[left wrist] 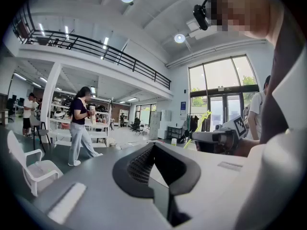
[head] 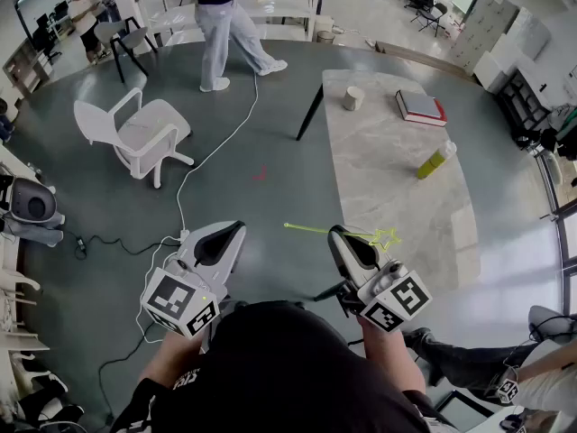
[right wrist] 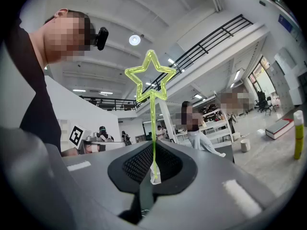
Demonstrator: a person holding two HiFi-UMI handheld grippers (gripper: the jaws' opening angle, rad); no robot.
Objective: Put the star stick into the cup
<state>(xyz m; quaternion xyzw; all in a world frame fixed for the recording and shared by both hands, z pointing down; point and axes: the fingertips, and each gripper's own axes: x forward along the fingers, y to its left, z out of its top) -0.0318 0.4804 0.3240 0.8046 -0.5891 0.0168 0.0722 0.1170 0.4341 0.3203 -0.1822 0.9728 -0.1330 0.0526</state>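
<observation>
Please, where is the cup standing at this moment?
In the head view, the cup stands near the far left corner of the marble table, just left of the red-edged book.

left tool [head: 236, 229] closed, empty; right tool [head: 336, 234] level, clamping star stick [right wrist: 153, 128]

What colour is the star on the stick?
Bright yellow-green, the star and its stick alike. The star stick shows best in the right gripper view.

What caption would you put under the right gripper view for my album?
A yellow-green star stick pinched in the right gripper, its star against the ceiling.
</observation>
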